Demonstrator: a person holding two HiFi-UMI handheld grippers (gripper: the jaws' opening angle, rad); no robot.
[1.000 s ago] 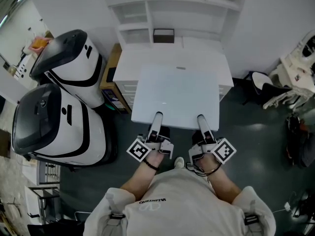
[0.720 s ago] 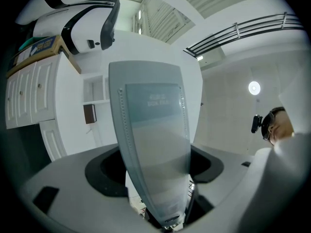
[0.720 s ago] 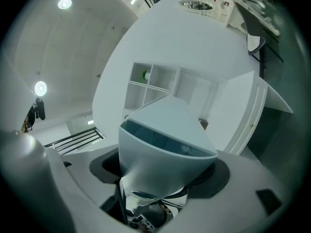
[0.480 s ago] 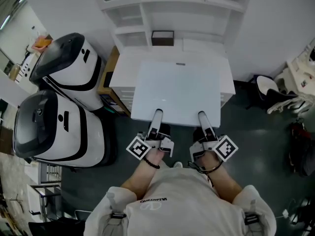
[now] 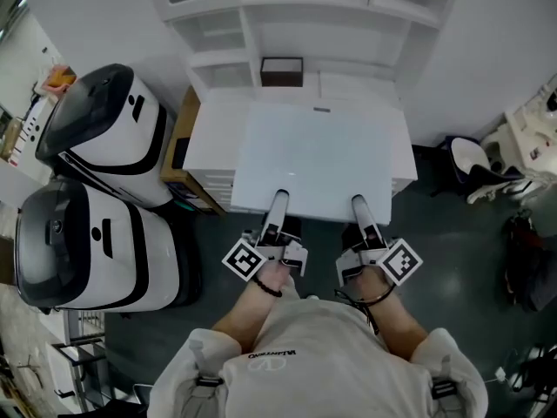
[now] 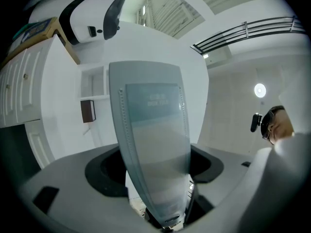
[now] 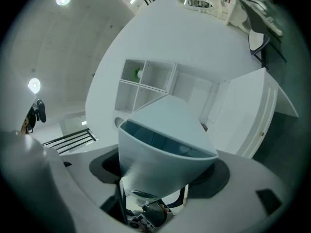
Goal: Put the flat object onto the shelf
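- We are in the carrying step. The board (image 5: 313, 159) is held at its near edge and faces the shelf (image 5: 305, 24) on the far wall, but it is not on the shelf yet.
- The left claw (image 5: 278, 200) is clamped on the board's near edge, left of the middle. Its view shows the sheet filling the gap between the jaws.
- The right claw (image 5: 358, 204) is clamped on the same edge, further right. The sheet runs straight out from between its jaws too.
- The board lies roughly level over the white tabletop (image 5: 204, 133) below the shelf. Its near edge sticks out past the tabletop towards us. We cannot tell whether its underside touches the tabletop or hangs just above it.
- We judge that the next move calls for both claws to rise and push forward together, so the sheet stays level as its far edge enters a shelf opening.
- The board looks wider than the narrow compartments, so a wide opening seems the better choice.
- A dark box (image 5: 282, 70) stands just beyond the far left corner and should be cleared.
- The board is thin, rectangular and smooth. It is white with a faint blue-grey tint, and a small grey mark sits by its far edge.
- Gripped on one edge only, it will likely lever downward at the far end.
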